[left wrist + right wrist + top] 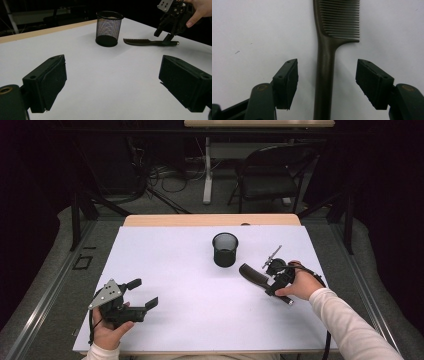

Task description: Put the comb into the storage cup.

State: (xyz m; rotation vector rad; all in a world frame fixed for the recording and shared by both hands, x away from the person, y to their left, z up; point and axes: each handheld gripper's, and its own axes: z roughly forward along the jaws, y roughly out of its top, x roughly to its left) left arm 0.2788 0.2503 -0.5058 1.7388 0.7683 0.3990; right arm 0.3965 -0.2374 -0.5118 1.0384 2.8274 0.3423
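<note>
Your right gripper is over the comb, jaws spread wide with the handle lined up between them, nothing clamped yet. The comb lies flat on the white table, just right of the mesh cup, near it but apart, teeth end pointing toward the cup. Looks like the grasp step: you're set to pick up the comb, probably for the cup. Next move, as I judge it: lower until both pads flank the handle, close squarely, then lift. The handle is thin and flat, so it could slip or twist. Your left gripper rests near the table's front left, released, holding nothing.
</note>
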